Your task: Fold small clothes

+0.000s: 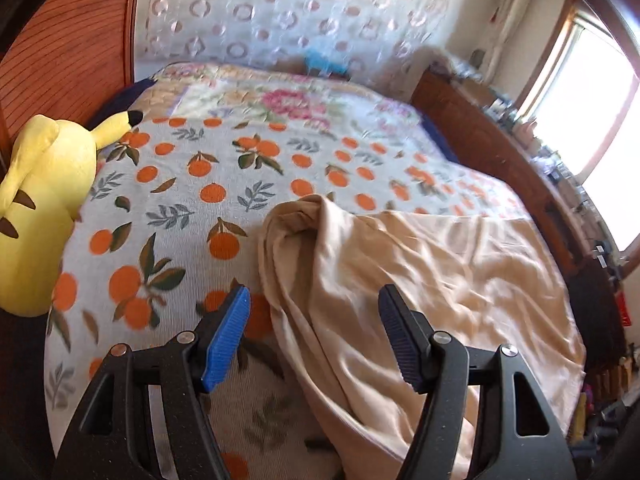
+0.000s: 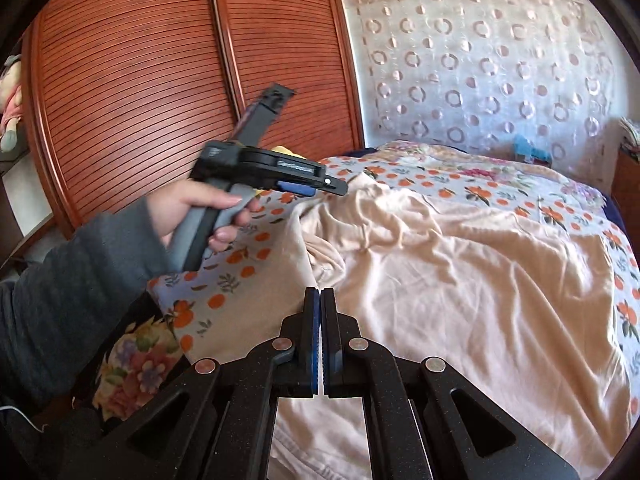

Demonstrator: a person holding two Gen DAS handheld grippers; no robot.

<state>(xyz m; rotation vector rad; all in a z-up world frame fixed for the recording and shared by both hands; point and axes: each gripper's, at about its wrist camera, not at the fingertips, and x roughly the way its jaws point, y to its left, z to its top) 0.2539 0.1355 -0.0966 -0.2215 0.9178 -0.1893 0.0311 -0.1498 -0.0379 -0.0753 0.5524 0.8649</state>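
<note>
A beige garment (image 1: 420, 280) lies spread and wrinkled on the bed, with its left edge bunched into a fold; it also shows in the right wrist view (image 2: 460, 280). My left gripper (image 1: 314, 300) is open and empty, hovering above the garment's bunched left edge. In the right wrist view it (image 2: 332, 188) is held in a hand above the garment's far left corner. My right gripper (image 2: 320, 300) is shut with the pads together and nothing visible between them, above the garment's near edge.
An orange-print bedspread (image 1: 180, 200) covers the bed. A yellow plush toy (image 1: 44, 208) lies at its left side. Wooden wardrobe doors (image 2: 140, 92) stand to the left, a wooden footboard (image 1: 500, 160) with clutter to the right, a dotted curtain (image 2: 480, 72) behind.
</note>
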